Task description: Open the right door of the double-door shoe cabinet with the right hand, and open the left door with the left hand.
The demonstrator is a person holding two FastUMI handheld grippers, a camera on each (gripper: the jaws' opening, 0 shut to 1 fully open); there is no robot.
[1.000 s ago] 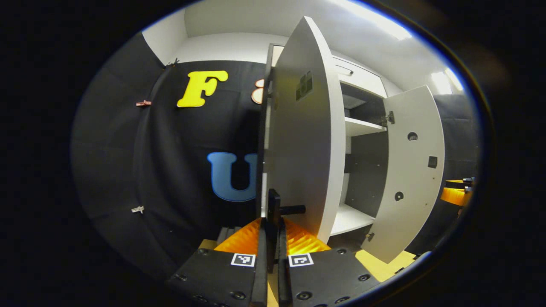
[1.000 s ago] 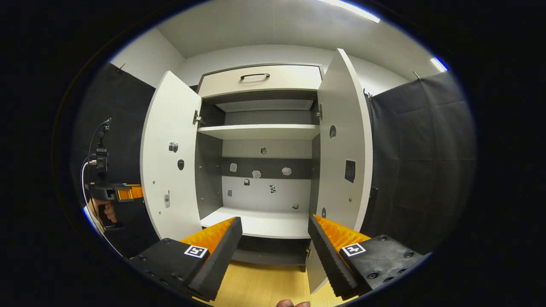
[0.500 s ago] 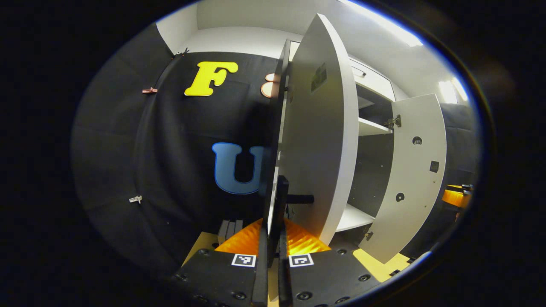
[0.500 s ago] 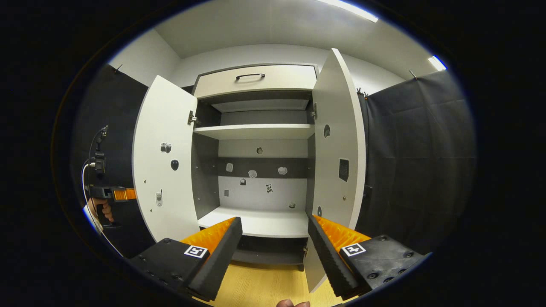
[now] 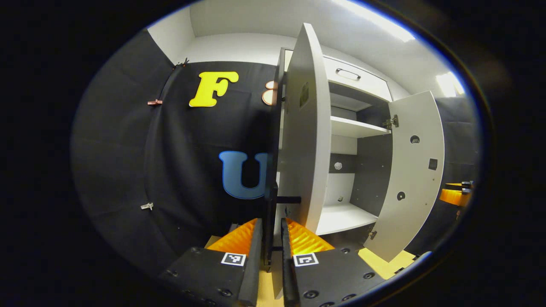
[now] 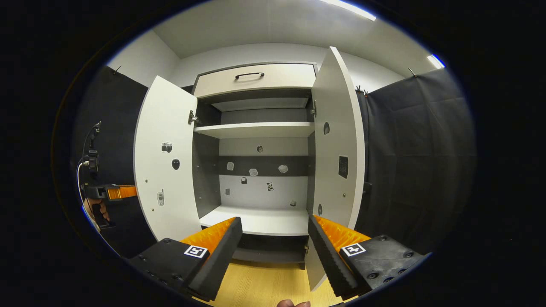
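In the left gripper view, the left gripper [image 5: 269,256] sits at the outer edge of the left door [image 5: 303,140], which stands swung wide open. Its 2 fingers lie on either side of the dark handle [image 5: 273,213], slightly apart; whether they press it I cannot tell. The right door [image 5: 411,170] hangs open too.

In the right gripper view, the right gripper [image 6: 275,245] faces the shoe cabinet [image 6: 260,157] with fingers spread wide, holding nothing. Both doors stand open, showing white shelves [image 6: 256,129].

Cabinet [image 6: 256,79]: white, 2 doors, dark inside.
Right door [image 6: 339,145]: I saw it swung wide.
Left door [image 6: 164,157]: open too.
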